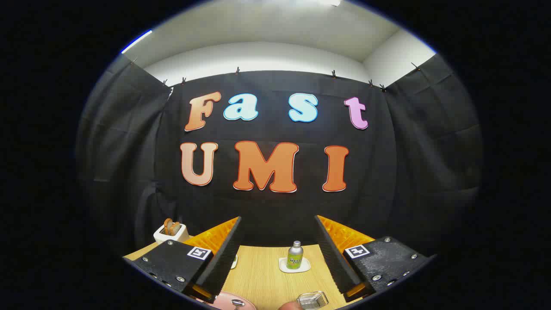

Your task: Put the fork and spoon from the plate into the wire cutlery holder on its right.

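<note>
- Black cloth hangs as the booth's wall behind everything, with a pale wooden worktop (267, 280) stretching out below it.
- My hand-held gripper (277, 254) is spread wide with nothing between its fingers; it hangs high above the worktop and points level at the wall, not down at the things.
- Beneath the left finger lies the pink plate (228, 301), with what looks like the bowl of the spoon (237, 303) resting on it. I cannot make out the fork.
- Right of the plate, just under the right finger, sits the wire cutlery holder (313, 299), cut off low down.
- Beyond the fingers a small bottle (295, 255) stands on a white coaster (294, 265); further left is a white toaster (171, 232) with bread in it.
- Risk, as I judge it: plate and holder lie so low under me that I must tip down before closing. Closing blind could miss the thin handle or push the plate.
- Something rounded (289, 305) shows between plate and holder; I cannot tell what it is.
</note>
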{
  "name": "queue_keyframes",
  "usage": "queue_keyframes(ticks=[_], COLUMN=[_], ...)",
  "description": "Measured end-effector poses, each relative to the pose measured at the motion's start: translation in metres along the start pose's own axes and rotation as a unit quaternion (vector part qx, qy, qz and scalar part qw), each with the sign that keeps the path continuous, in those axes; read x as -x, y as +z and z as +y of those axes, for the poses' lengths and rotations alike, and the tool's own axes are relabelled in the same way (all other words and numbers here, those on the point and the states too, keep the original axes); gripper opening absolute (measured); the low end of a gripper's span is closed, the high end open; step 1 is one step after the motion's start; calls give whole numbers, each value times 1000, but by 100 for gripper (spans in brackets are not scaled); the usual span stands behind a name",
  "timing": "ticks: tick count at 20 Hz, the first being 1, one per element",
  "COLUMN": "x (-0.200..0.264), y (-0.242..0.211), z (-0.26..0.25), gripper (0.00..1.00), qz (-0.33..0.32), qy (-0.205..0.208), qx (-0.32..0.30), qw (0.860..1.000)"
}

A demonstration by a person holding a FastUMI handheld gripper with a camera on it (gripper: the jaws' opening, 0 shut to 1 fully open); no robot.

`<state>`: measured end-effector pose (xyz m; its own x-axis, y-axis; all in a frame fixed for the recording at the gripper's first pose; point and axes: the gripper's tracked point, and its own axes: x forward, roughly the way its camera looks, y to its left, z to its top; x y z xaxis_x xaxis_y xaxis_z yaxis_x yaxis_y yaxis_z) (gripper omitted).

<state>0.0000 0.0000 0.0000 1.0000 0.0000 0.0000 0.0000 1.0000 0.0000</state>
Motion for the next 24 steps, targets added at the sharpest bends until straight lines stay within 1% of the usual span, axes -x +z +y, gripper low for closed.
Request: queue_keyframes(ticks=[3,7,13,16,19,21,24], x=[1,0,-2,-4,-5,-5,-2], y=[2,1,1,-3,-21,-39,-72], z=[-3,-5,-3,2,12,25,37], gripper=[97,97,97,97,97,97,97], qz=[-6,-6,-2,1,22,49,98], qy=[-1,-8,-6,4,19,37,53], qx=[-4,8,12,6,10,15,25], qw=[1000,1000,1000,1000,1000,998,993])
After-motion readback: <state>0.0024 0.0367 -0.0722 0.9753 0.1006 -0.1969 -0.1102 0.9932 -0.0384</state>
